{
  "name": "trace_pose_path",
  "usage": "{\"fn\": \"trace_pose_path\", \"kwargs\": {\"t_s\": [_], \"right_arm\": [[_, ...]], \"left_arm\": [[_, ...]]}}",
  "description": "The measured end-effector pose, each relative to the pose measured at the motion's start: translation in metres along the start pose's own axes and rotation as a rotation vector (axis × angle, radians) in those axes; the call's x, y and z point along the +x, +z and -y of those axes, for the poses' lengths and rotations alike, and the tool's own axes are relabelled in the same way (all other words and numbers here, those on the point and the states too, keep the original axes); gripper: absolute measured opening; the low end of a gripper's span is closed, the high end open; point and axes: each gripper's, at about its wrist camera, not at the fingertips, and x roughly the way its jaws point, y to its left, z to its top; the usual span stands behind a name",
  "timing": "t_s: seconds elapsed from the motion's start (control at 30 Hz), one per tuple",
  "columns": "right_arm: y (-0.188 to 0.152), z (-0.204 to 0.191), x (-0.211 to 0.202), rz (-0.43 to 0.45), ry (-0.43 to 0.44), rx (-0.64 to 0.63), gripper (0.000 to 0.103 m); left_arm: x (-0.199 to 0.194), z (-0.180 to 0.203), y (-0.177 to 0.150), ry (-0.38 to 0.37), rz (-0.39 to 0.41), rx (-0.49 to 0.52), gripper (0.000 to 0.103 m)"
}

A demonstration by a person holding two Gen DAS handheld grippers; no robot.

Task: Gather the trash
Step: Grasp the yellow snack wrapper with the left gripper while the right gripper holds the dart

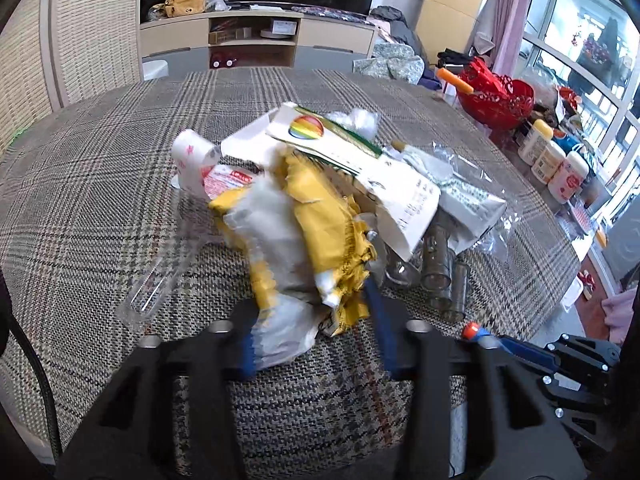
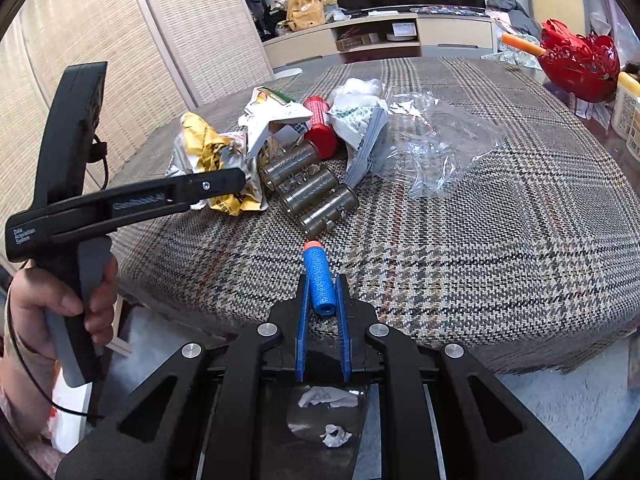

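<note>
A crumpled yellow and white wrapper [image 1: 316, 240] lies at the near side of a trash pile on the plaid-covered table [image 1: 100, 200]. My left gripper [image 1: 310, 316] is shut on it, one blue finger on each side of the wrapper. From the right wrist view, the left gripper [image 2: 236, 178] reaches in from the left, its tip in the yellow wrapper [image 2: 208, 148]. My right gripper [image 2: 322, 280] is shut on a blue foam dart [image 2: 318, 284] with an orange tip, just above the table's near edge. The dart's tip [image 1: 470, 330] also shows in the left wrist view.
The pile holds a torn white carton [image 1: 320, 136], a red cylinder [image 2: 320, 128], several metal tubes [image 2: 312, 188], a clear bag [image 2: 436, 148] and tissue [image 2: 360, 88]. A red basket [image 1: 496, 96] and bottles [image 1: 556, 160] stand at the right. A bin with crumpled paper [image 2: 328, 412] is below.
</note>
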Motion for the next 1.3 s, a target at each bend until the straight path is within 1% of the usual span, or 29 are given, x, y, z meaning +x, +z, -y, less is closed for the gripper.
{"fn": "trace_pose_path", "kwargs": {"t_s": [0.03, 0.07, 0.1, 0.17, 0.2, 0.5, 0.63, 0.9, 1.07, 1.3], "right_arm": [[0.0, 0.0, -0.001, 0.001, 0.0, 0.002, 0.014], [0.0, 0.0, -0.002, 0.003, -0.001, 0.004, 0.014], [0.0, 0.001, -0.003, 0.007, -0.004, 0.005, 0.014], [0.001, 0.001, -0.006, 0.015, -0.009, 0.005, 0.014], [0.001, 0.001, -0.009, 0.02, -0.011, 0.006, 0.014], [-0.001, -0.016, -0.028, 0.031, -0.017, -0.03, 0.014], [-0.002, -0.021, -0.034, 0.022, -0.008, -0.019, 0.014], [-0.016, -0.039, -0.044, 0.0, -0.019, -0.033, 0.014], [-0.026, -0.047, -0.044, -0.029, -0.014, -0.042, 0.014], [-0.031, -0.054, -0.042, -0.053, -0.006, -0.037, 0.014]], "left_arm": [[-0.002, 0.001, -0.001, 0.004, 0.004, 0.004, 0.035], [-0.005, 0.002, -0.002, 0.011, 0.01, 0.012, 0.031], [-0.007, 0.002, -0.003, 0.017, 0.014, 0.019, 0.024], [-0.016, 0.001, -0.006, 0.029, 0.026, 0.03, 0.019], [-0.021, 0.001, -0.007, 0.031, 0.032, 0.031, 0.018], [-0.054, 0.002, -0.029, 0.019, 0.026, 0.021, 0.017], [-0.067, 0.004, -0.047, 0.01, -0.005, 0.018, 0.017], [-0.088, 0.003, -0.083, -0.003, -0.051, 0.004, 0.017], [-0.099, 0.003, -0.101, 0.005, -0.075, -0.002, 0.017], [-0.101, 0.003, -0.119, -0.002, -0.107, -0.024, 0.017]]}}
